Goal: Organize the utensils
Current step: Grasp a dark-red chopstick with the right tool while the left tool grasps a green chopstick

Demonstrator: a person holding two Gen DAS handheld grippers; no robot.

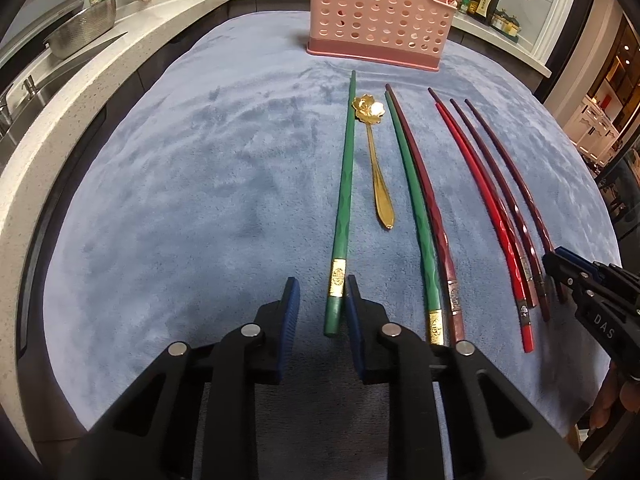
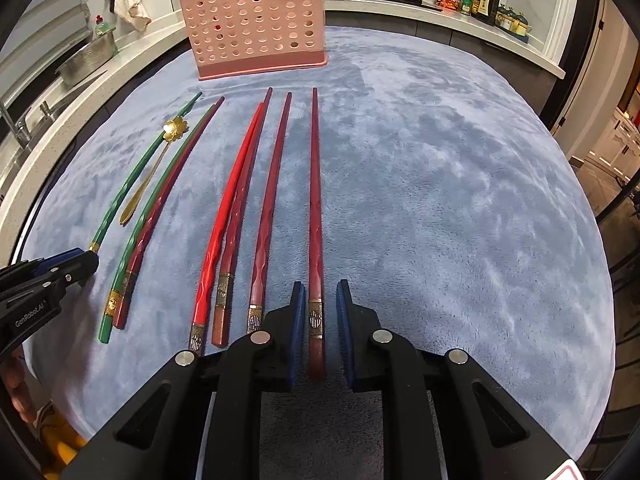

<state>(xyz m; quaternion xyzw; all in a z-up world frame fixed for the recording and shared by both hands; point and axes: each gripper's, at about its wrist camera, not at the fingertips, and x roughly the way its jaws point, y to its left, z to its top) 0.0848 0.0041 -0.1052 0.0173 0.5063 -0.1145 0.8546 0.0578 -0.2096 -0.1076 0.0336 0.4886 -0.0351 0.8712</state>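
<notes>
left gripper point(image 1: 320, 300): jaws straddle green chopstick point(image 1: 343, 200), not yet clamped | right gripper point(image 2: 318, 304): likewise astride dark red chopstick point(image 2: 315, 200) | pink basket point(image 1: 376, 16) at 12 o'clock (likely destination)

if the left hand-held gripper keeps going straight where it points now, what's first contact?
Likely the leftmost green chopstick: its gold-banded end already sits between the left hand-held gripper pads, the blue cloth just beneath. Depth is unclear, so the cloth could touch first.
</notes>
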